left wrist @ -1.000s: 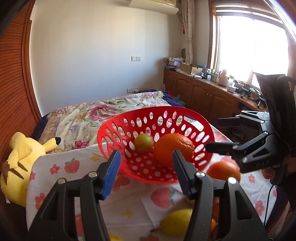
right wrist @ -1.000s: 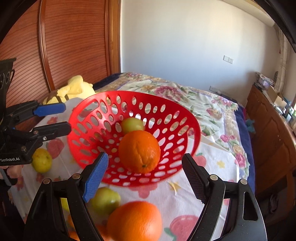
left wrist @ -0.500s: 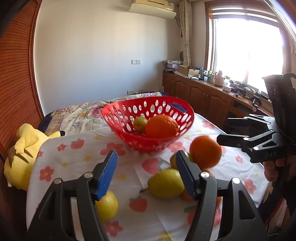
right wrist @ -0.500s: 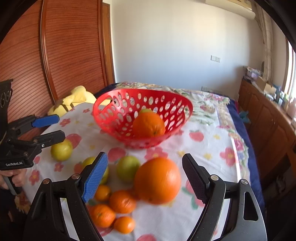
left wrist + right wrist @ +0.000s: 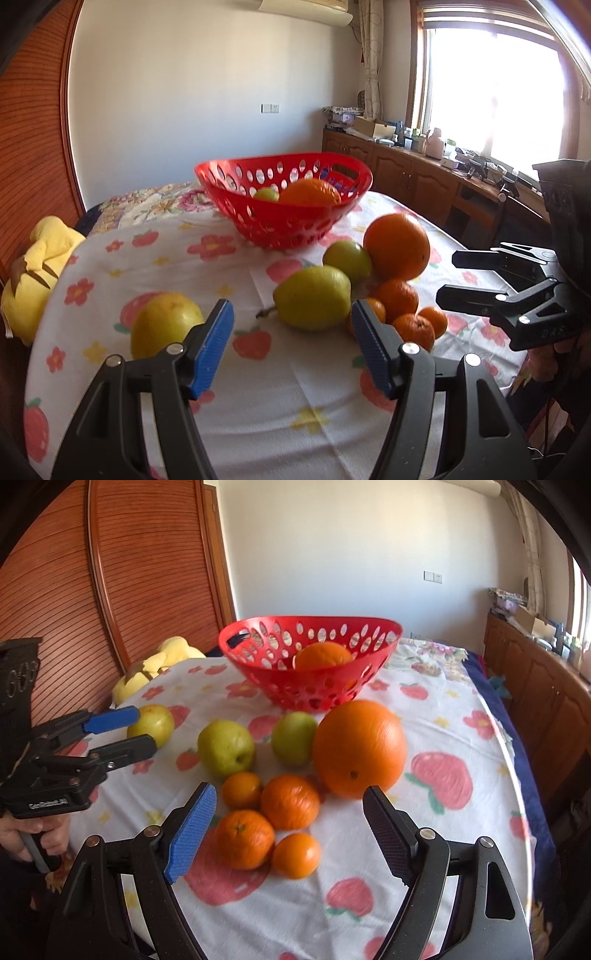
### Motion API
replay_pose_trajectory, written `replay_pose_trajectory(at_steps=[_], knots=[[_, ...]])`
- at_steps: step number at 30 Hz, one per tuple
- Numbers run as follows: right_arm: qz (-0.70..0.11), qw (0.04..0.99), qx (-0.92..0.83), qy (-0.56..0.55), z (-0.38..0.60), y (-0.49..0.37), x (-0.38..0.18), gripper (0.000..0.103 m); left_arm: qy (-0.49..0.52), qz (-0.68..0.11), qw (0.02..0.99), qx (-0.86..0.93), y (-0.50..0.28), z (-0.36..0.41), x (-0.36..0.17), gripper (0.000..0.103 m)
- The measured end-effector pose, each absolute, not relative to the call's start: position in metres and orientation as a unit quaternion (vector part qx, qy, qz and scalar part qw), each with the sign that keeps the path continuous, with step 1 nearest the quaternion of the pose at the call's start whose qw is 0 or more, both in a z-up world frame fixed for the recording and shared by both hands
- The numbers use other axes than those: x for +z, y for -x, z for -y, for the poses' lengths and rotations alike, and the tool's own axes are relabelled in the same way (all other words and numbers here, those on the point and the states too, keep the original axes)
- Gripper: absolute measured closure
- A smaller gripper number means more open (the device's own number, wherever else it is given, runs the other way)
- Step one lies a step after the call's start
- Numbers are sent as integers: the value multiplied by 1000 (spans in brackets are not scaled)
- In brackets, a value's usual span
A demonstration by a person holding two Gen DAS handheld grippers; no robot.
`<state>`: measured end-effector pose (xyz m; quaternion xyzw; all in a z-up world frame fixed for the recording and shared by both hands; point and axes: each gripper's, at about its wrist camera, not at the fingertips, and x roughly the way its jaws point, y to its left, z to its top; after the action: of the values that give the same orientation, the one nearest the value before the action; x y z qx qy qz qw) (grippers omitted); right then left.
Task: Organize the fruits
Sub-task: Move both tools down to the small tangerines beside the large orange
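A red perforated basket point(image 5: 288, 218) point(image 5: 314, 679) stands at the far side of the table and holds an orange point(image 5: 323, 655) and a green fruit point(image 5: 266, 194). In front of it lie a big orange point(image 5: 360, 747) point(image 5: 397, 245), two yellow-green fruits point(image 5: 226, 747) point(image 5: 293, 738), a yellow fruit point(image 5: 153, 723) point(image 5: 164, 326) and several small mandarins point(image 5: 290, 801). My left gripper point(image 5: 291, 349) is open and empty, low, facing a yellow-green fruit point(image 5: 314, 297). My right gripper point(image 5: 288, 829) is open and empty just above the mandarins.
The table wears a white cloth with strawberry and flower prints point(image 5: 443, 775). A yellow plush toy point(image 5: 33, 273) lies at the left edge beside a wooden wall panel point(image 5: 110, 590). A wooden cabinet point(image 5: 417, 184) with clutter runs under the window on the right.
Both grippers have pulled back from over the basket and come down low toward the near fruit. Both stayed open and empty.
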<state>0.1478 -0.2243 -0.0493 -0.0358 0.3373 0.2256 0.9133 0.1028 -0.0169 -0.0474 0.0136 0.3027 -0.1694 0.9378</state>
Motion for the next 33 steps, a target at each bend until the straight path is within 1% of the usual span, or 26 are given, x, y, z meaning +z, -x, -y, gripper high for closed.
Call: replay_pose_trajectory(at_steps=[4, 7, 10, 17, 18, 20, 23, 28, 33], knots=[[-341, 912, 223, 32, 231, -143, -57, 22, -13, -308, 935, -177, -99, 23, -52, 37], [-348, 911, 219, 30, 237, -141, -63, 26, -13, -310, 932, -187, -94, 31, -54, 37], [-355, 909, 218, 27, 242, -140, -68, 32, -13, -313, 928, -202, -89, 42, -55, 37], [-361, 906, 218, 28, 246, -136, -76, 39, -14, -324, 916, -236, -85, 70, -60, 37], [-362, 906, 219, 26, 246, -135, -77, 39, -15, -326, 914, -240, -84, 73, -61, 37], [-364, 905, 219, 23, 248, -136, -78, 41, -17, -331, 911, -244, -84, 77, -62, 44], [-370, 902, 223, 18, 249, -137, -82, 45, -16, -334, 909, -249, -84, 80, -64, 47], [-377, 897, 231, 17, 244, -139, -88, 49, -15, -336, 907, -253, -83, 81, -65, 48], [-383, 893, 236, -6, 246, -143, -90, 50, -14, -338, 903, -265, -81, 83, -67, 53]])
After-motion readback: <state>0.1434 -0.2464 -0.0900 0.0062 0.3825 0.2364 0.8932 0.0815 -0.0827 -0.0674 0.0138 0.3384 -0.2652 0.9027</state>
